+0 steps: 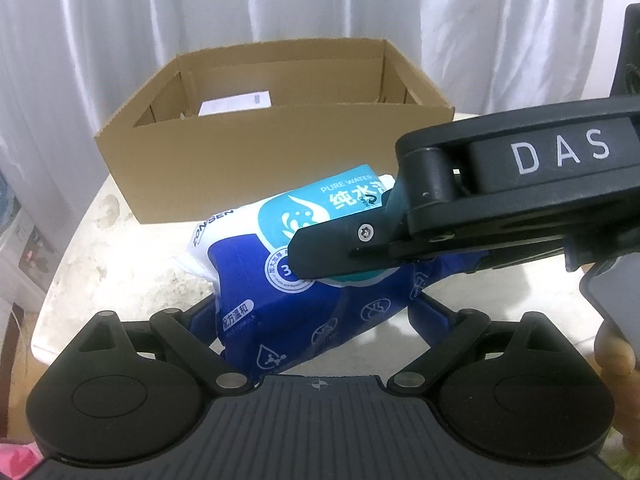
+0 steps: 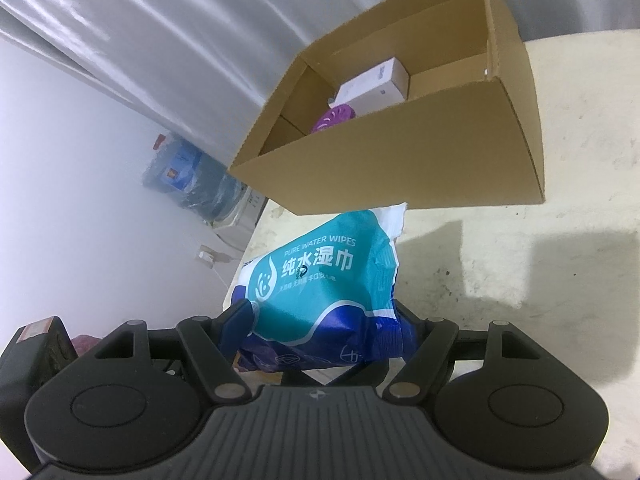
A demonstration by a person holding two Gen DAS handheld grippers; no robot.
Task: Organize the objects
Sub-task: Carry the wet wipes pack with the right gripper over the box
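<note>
My left gripper (image 1: pixel 316 320) and right gripper (image 2: pixel 320 332) are matt black plastic with ribbed grey bodies and dull silver metal pivot pins; a bright metal screw head sits in the right one's finger. The wipes pack (image 2: pixel 320 288) between my fingers is glossy, crinkled plastic film, printed teal, blue and white, catching highlights along its creases. The box (image 1: pixel 276 148) near the table's far edge is plain brown corrugated cardboard, matt, with raw fluted rims. Inside it, the small carton (image 2: pixel 374 86) looks like smooth white card. The table (image 2: pixel 520 260) is pale, mottled stone-like, faintly rough. The curtain (image 1: pixel 280 0) behind is silvery-white cloth with a soft sheen.
</note>
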